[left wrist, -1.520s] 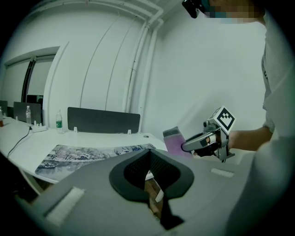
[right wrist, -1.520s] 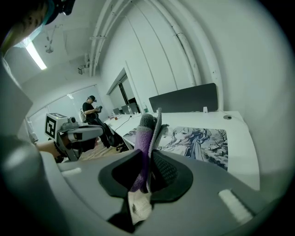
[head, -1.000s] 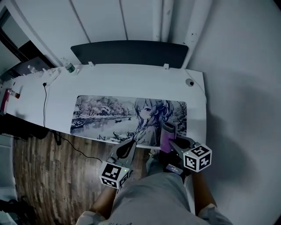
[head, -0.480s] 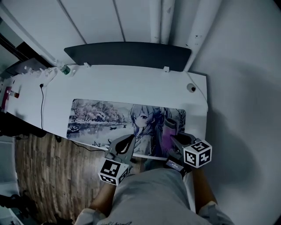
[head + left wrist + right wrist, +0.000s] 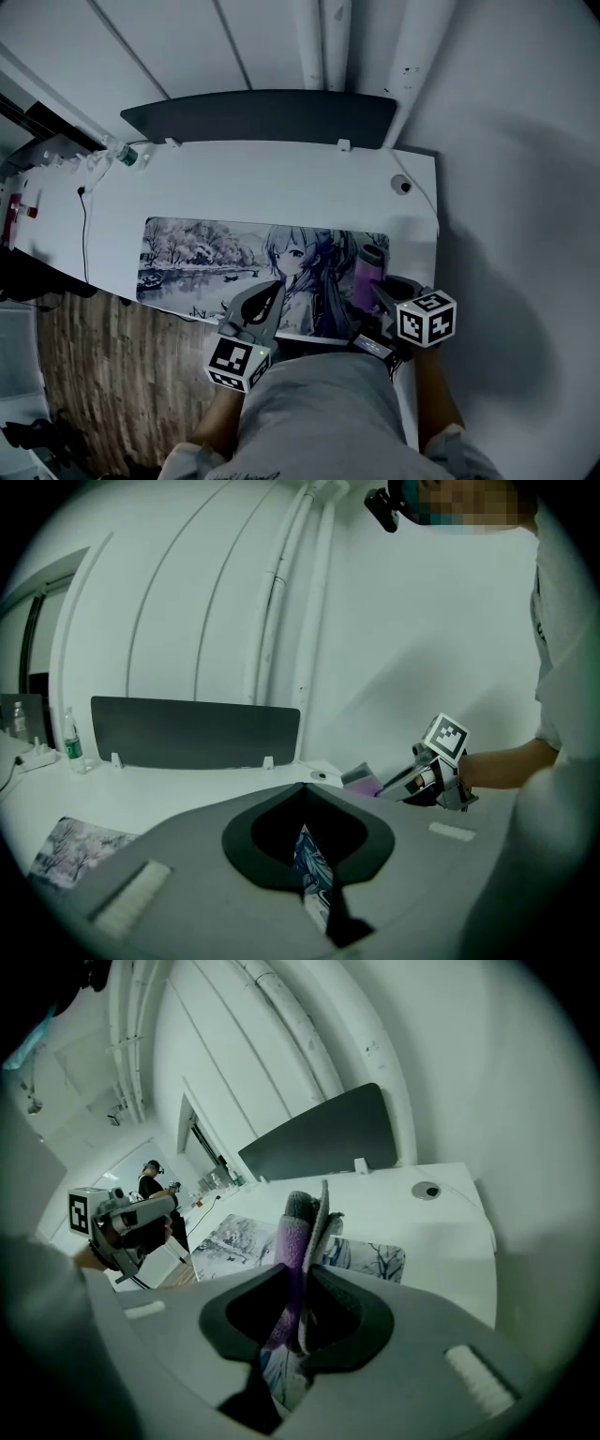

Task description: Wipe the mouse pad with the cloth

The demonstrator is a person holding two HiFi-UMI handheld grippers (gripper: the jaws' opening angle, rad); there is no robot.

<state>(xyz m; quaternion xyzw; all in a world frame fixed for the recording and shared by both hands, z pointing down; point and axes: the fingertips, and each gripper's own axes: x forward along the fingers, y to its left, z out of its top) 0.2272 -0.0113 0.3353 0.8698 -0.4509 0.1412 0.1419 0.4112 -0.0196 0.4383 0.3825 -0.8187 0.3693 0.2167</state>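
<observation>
Purple folded cloth (image 5: 295, 1227) clamped in right gripper (image 5: 302, 1283), now nudges further onto long illustrated mouse pad (image 5: 216, 258), left gripper (image 5: 272, 292) closed and empty, so wiping looks begun.

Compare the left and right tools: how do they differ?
The left tool is shut on the near edge of the mouse pad; the right tool is shut on the cloth. The left tool is near the pad's middle; the right tool near its right end. Both are shut.

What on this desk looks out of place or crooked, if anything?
Only the mouse pad: it sits at the very front edge of the desk, and the left claw pinches its near edge. The right claw holds the cloth. Nothing looks spilled or damaged.
</observation>
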